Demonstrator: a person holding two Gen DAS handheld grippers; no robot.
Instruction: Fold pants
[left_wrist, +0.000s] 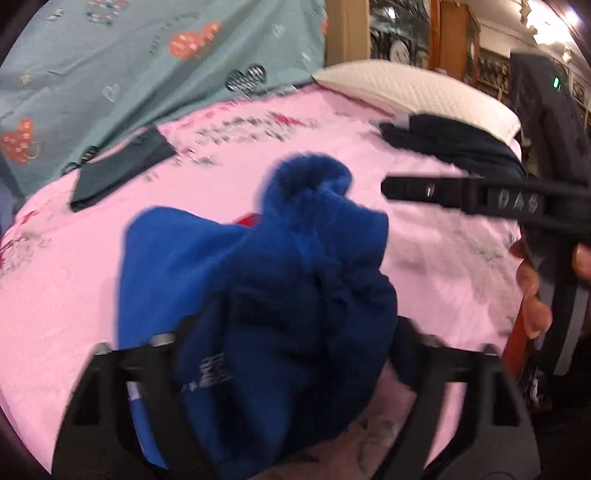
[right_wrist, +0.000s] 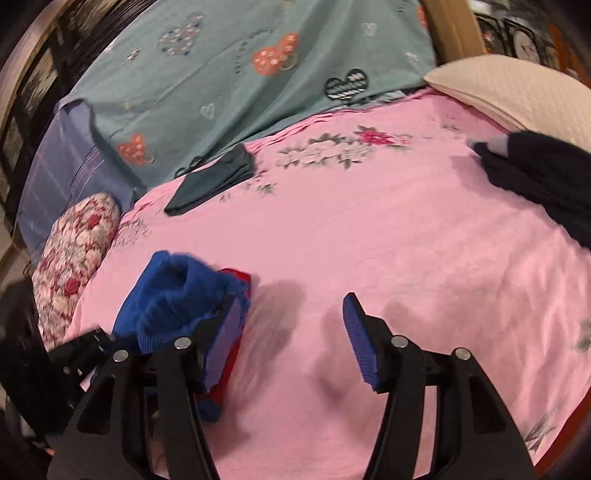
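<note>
The blue pants (left_wrist: 258, 266) lie bunched on the pink bed sheet (left_wrist: 332, 140), with a red patch showing under them. My left gripper (left_wrist: 317, 321) stands over the bunch, jaws wide. The cloth heaps up between its fingers and hides their tips. In the right wrist view the same pants (right_wrist: 177, 295) lie at the lower left, touching the left finger of my right gripper (right_wrist: 291, 332). That gripper is open, with only bare sheet between its blue pads. One of its fingers (left_wrist: 424, 192) reaches in from the right in the left wrist view, held by a hand (left_wrist: 532, 295).
A folded dark green garment (right_wrist: 214, 177) lies at the far left of the sheet. A dark navy pile (right_wrist: 546, 177) sits at the right by a white pillow (right_wrist: 517, 96). A teal quilt (right_wrist: 240, 74) lies behind. A floral bolster (right_wrist: 74, 258) is at the left.
</note>
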